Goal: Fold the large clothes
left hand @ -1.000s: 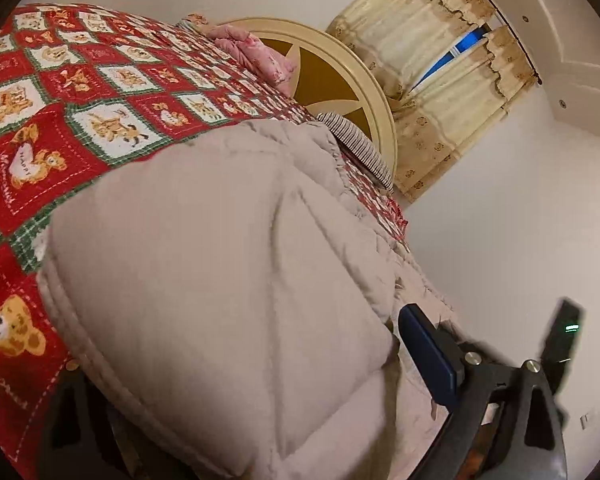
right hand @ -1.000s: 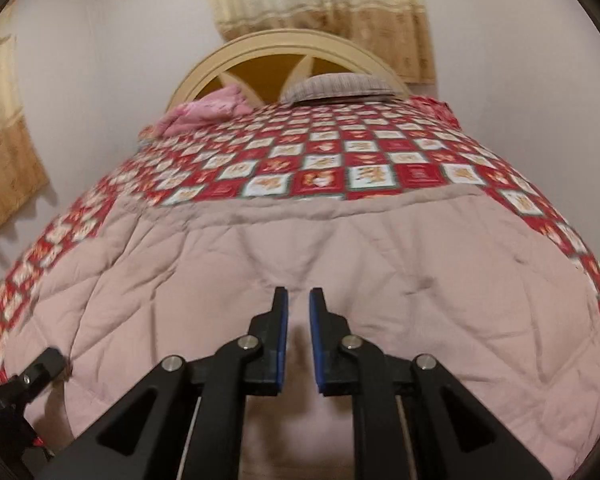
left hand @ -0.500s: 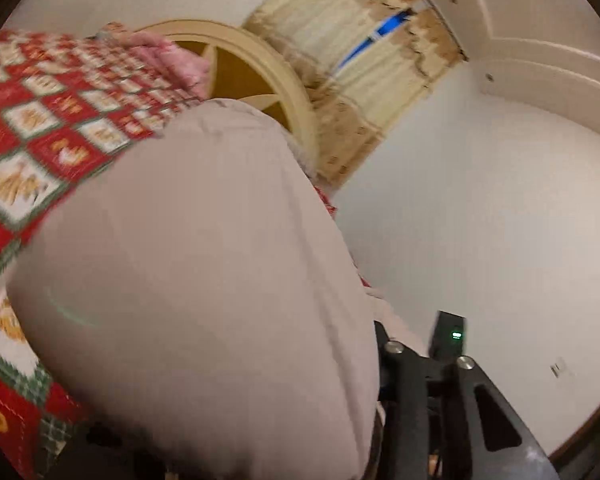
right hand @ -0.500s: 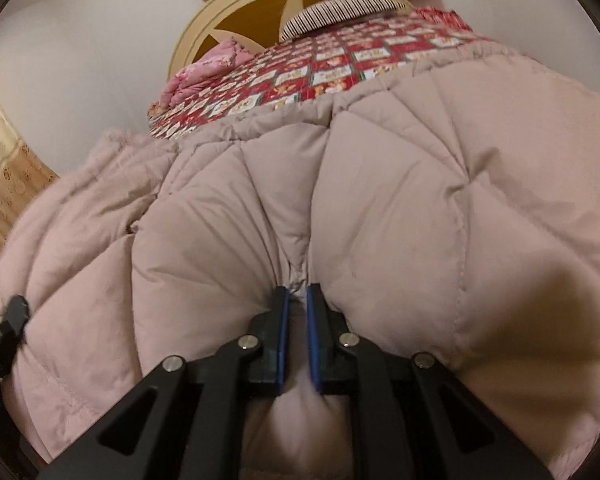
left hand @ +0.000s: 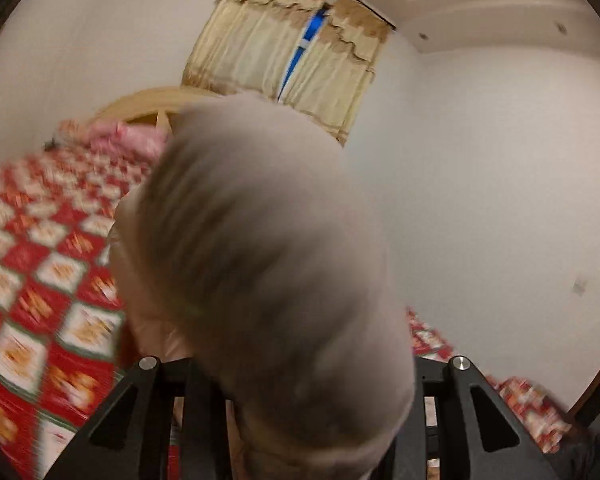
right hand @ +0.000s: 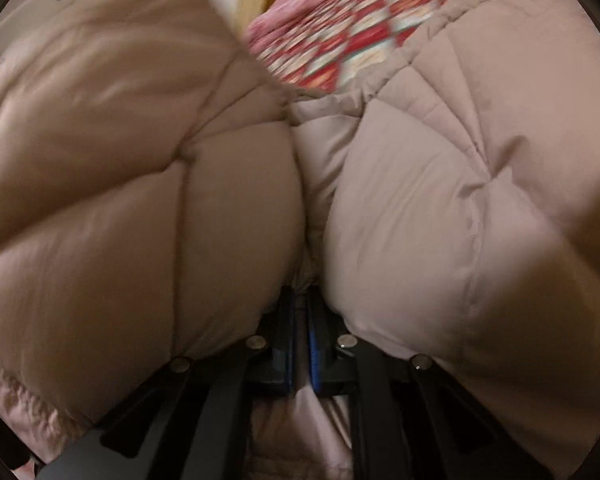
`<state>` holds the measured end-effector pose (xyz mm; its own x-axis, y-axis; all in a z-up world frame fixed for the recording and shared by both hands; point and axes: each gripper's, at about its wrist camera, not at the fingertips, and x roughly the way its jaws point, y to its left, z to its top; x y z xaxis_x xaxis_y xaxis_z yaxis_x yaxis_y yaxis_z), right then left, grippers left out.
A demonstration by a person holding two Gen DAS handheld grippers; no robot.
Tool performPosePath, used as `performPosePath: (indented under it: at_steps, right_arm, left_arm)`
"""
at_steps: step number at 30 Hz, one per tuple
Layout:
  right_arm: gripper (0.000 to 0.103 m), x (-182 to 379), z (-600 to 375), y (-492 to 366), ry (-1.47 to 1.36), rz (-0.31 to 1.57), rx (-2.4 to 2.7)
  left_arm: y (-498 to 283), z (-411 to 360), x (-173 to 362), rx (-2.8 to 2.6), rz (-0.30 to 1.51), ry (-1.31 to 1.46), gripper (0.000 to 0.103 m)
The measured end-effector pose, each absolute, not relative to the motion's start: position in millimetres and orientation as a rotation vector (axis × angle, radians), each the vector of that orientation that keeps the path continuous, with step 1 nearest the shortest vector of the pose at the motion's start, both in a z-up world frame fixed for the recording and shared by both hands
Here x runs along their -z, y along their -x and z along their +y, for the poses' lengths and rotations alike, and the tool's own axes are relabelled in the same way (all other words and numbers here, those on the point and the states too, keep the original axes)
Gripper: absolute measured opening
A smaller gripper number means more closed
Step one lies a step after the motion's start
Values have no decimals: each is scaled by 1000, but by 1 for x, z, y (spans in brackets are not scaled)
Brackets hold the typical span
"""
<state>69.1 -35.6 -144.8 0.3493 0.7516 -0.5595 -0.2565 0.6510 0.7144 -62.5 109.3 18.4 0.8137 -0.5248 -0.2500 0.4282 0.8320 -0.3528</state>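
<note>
- The step in hand looks like the first fold of the padded coat point(right hand: 440, 208), a large beige quilted garment lying across the near end of the bed point(left hand: 40, 280); both grippers have hold of its near edge and are raising it.
- The right gripper point(right hand: 300, 340) has its jaws clenched on a thin pinch of the coat's fabric; the blue pads show on either side of the fold, and puffy panels bulge to left and right of them.
- The left gripper point(left hand: 300, 400) has just been closing its jaws, and a thick roll of the coat sits between them, swelling up and filling the middle of that view; I judge it gripped, though the pads themselves are hidden by the fabric.
- Beyond the coat, the red patchwork quilt point(right hand: 340, 40) covers the bed toward the headboard point(left hand: 148, 104), where a pink pillow point(left hand: 124, 136) lies.
- Both views are blurred, so seams and hems are hard to place exactly.
- The next move probably calls for carrying the held edge toward the headboard end, keeping both grips level so the fold lands straight.
- The thick filling may slip out of a shallow pinch, so the lift wants to be steady.
</note>
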Motion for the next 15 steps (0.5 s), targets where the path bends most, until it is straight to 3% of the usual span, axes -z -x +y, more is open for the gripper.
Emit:
performPosePath:
  at_steps: [5,15]
  right_arm:
    - [11,131,-29,-63,-582,1068,-852]
    - [14,112,-215,-25,-733,904,-650]
  left_arm:
    - [70,87,-33,605,324,172,36]
    - [82,-49,-4,854,399,-160,36]
